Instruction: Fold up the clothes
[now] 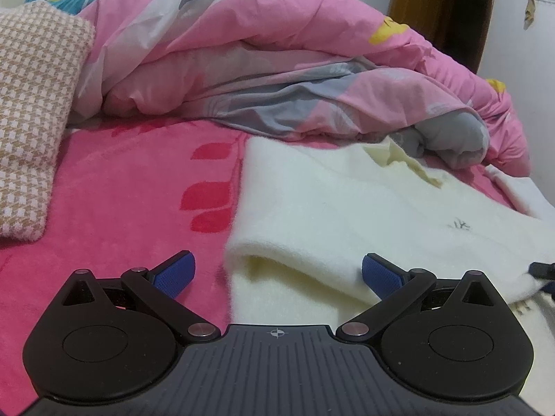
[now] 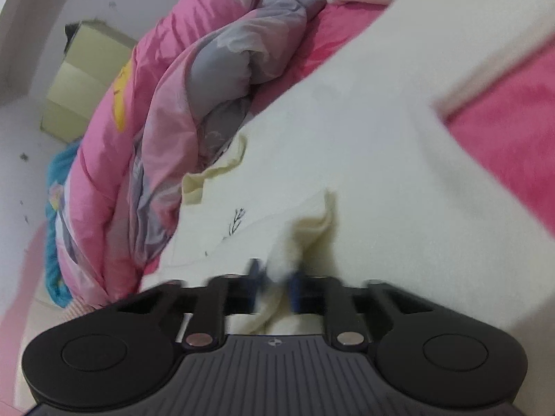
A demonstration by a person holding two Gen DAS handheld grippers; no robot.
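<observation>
Cream fleece garment (image 1: 347, 208) lying spread on a pink bedsheet (image 1: 131, 187), its near edge doubled over into a soft fold — an early stage of folding, by appearance, with most of the cloth still to be squared and stacked. Left gripper (image 1: 277, 272): jaws spread wide, nothing between them, poised just before the folded edge. Right gripper (image 2: 275, 286): jaws closed on a pinched tuft of the garment's edge, the picture blurred there. A checked beige cloth (image 1: 31, 121), already folded, sits to the left on the sheet — visible only in the left wrist view. A rumpled pink-and-grey quilt (image 2: 166, 111) lies behind the garment in both views; only the right wrist view shows the grasp itself.
</observation>
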